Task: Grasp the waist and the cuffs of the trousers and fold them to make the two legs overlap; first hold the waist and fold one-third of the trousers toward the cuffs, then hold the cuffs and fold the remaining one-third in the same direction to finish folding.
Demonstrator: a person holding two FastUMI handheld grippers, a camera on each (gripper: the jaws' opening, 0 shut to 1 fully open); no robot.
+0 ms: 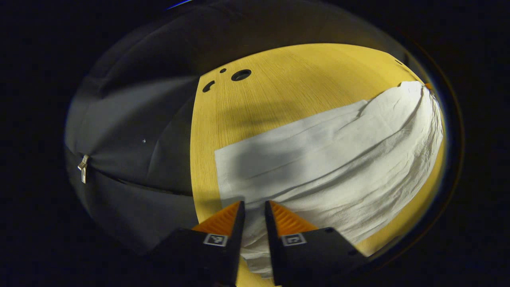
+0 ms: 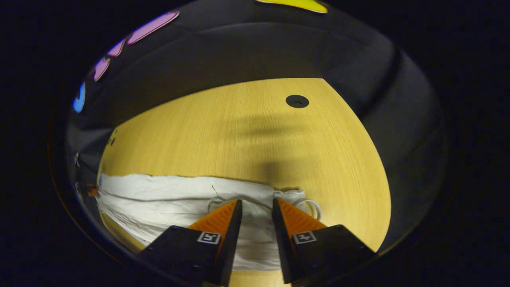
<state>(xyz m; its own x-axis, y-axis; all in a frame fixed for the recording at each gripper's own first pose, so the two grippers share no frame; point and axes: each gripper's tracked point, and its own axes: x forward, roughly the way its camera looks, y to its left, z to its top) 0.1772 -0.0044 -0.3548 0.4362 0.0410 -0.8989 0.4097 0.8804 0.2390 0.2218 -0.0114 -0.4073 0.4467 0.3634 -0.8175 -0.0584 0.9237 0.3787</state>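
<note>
In the left gripper view, the left gripper (image 1: 255,205) sits at bottom centre, its fingers a narrow gap apart over the cuff end of the white trousers (image 1: 330,159), which stretch toward the right of the frame across the yellow table (image 1: 279,79); whether cloth is pinched I cannot tell. In the right gripper view, the right gripper (image 2: 257,203) at bottom centre stands slightly open over the waist, beside a drawstring (image 2: 312,205), with the trousers running to the lower left.

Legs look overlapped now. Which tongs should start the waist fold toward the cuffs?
Right, probably. The right tongs sit at the trousers' waist end, where the drawstring loops, with cloth between the fingers. The left tongs sit over the straight cuff end.
</note>
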